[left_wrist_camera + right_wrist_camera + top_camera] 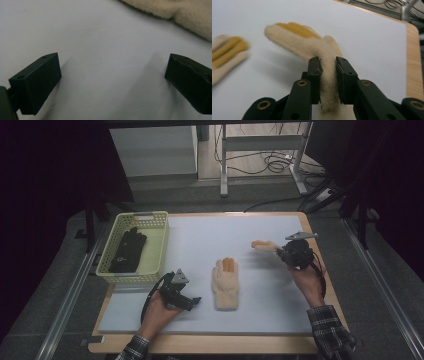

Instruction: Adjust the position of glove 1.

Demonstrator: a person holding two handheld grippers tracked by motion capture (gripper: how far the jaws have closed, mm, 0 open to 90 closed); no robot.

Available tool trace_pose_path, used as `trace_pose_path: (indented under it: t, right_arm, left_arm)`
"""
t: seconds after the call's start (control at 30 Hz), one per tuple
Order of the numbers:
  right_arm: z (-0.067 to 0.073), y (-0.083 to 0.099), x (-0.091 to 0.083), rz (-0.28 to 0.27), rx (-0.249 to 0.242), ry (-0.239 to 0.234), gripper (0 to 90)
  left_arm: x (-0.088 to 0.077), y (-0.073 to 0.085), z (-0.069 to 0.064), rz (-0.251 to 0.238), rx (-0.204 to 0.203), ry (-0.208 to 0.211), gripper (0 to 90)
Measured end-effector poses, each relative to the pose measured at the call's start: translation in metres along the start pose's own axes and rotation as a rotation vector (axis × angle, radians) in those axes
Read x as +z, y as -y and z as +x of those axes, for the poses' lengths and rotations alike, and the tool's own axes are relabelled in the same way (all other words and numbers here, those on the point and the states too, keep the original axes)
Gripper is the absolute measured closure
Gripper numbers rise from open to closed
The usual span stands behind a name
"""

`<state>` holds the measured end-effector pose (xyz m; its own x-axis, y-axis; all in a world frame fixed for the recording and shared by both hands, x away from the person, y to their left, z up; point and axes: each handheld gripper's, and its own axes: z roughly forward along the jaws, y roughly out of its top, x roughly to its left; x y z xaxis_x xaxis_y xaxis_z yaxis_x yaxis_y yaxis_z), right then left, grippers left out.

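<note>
The right gripper is pinching one cream glove between its fingers, holding it above the white worktop. The left gripper is resting with fingers apart, just beside the second glove. A black glove is lying in the basket.

The second glove is blurred and cut off at the edge.
</note>
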<state>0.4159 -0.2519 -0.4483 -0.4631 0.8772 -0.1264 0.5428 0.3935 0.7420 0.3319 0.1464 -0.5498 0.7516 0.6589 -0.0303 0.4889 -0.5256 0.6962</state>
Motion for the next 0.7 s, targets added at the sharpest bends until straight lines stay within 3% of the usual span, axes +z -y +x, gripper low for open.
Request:
trace_pose_path:
  t: [0.17,0.3,0.43,0.7]
  right_arm:
    - [0.038,-0.001,-0.019,0.010,-0.073,-0.054,77.8]
    - [0.055,0.006,-0.009,0.051,-0.115,-0.083,81.1]
    - [0.051,0.008,0.000,0.064,-0.083,-0.107,82.1]
    - [0.021,0.005,-0.002,0.046,-0.006,-0.063,79.9]
  left_arm:
    - [0.000,0.000,0.000,-0.003,-0.002,-0.001,0.6]
    - [0.000,0.000,0.000,0.000,0.004,-0.001,0.6]
    - [0.000,0.000,0.000,0.000,0.001,0.000,0.6]
    - [0.000,0.000,0.000,0.000,0.001,0.000,0.6]
